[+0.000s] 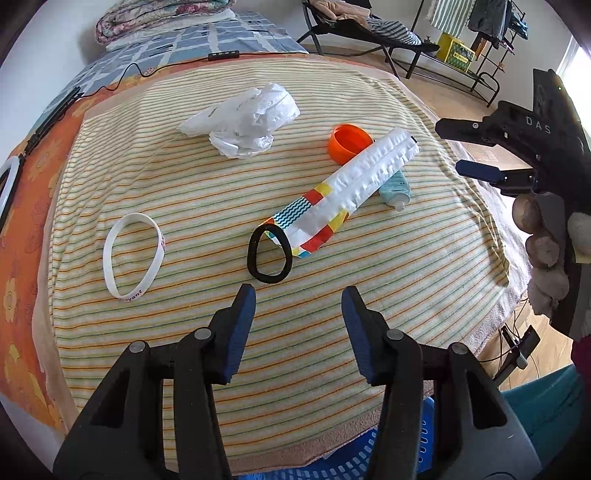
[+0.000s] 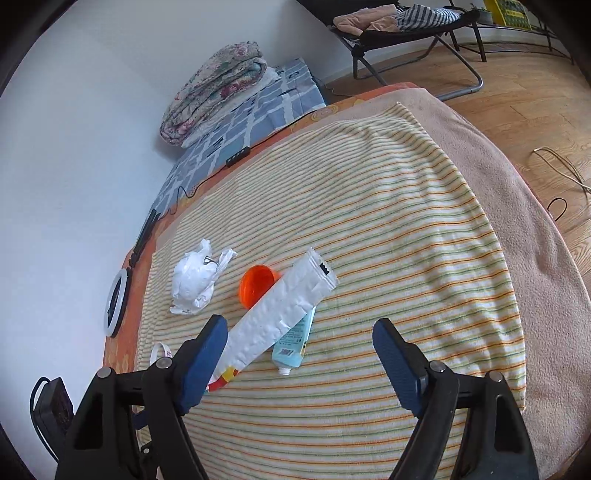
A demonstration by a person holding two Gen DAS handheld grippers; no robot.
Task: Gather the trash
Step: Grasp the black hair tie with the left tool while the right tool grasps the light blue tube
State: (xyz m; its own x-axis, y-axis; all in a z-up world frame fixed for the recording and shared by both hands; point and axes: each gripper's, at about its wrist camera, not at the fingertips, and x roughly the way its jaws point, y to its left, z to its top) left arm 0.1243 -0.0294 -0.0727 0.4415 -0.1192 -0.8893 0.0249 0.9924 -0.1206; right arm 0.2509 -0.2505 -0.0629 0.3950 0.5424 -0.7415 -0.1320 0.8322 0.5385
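Note:
Several bits of litter lie on a striped towel: a crumpled white plastic bag, an orange cap, a long white wrapper with a colourful end, a pale blue tube partly under the wrapper, a black hair tie and a white wristband. My left gripper hovers open just short of the hair tie, nothing between its pads. My right gripper stands open above the wrapper and tube, touching neither; in the left wrist view it hangs at the right edge.
A blue slotted basket sits below the towel's near edge. Folded quilts lie on a checked sheet at the far end. A ring light and cable lie on the orange cover on the left. A folding cot stands on the wooden floor.

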